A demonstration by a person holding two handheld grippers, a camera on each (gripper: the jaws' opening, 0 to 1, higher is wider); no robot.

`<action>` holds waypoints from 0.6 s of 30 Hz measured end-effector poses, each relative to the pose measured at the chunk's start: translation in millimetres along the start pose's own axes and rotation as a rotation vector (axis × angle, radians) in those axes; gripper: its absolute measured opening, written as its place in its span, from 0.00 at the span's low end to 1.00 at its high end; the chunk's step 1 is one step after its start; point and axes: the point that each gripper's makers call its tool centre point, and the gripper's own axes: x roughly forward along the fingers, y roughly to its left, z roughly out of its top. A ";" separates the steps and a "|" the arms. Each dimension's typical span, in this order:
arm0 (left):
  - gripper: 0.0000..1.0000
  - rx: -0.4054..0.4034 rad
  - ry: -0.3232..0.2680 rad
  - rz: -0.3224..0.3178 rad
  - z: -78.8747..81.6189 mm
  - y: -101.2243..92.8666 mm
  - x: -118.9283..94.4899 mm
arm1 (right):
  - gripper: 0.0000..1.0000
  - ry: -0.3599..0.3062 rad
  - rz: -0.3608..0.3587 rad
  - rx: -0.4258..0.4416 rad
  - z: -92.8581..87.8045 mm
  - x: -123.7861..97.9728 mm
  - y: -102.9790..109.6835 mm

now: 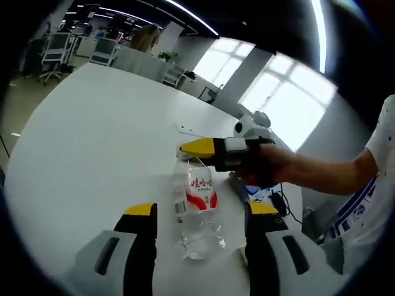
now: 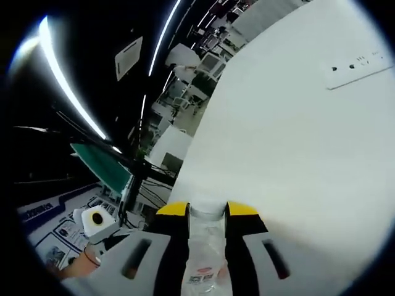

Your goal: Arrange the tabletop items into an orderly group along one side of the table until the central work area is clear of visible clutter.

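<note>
- The clear plastic bottle (image 1: 199,209) with a red-and-white label is standing on the white table (image 1: 99,142), between the left gripper's (image 1: 200,213) widely spread jaws, touching neither.
- The right gripper (image 2: 207,213) is clamping the bottle (image 2: 205,253) near its top; its yellow-tipped jaws are sitting close on both sides.
- In the left gripper view, the right gripper (image 1: 203,151) is reaching in from the right, at the bottle's cap.
</note>
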 end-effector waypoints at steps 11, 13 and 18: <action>0.53 0.029 0.065 -0.143 -8.1 -9.1 25.0 | 0.19 0.004 0.065 -0.207 -0.7 -2.4 34.8; 0.50 0.023 0.069 -0.162 -8.6 -8.7 27.2 | 0.19 0.006 0.081 -0.251 -1.2 -2.8 41.5; 0.45 0.032 0.080 -0.219 -10.4 -13.3 31.5 | 0.19 0.015 0.108 -0.330 -6.1 -6.5 58.0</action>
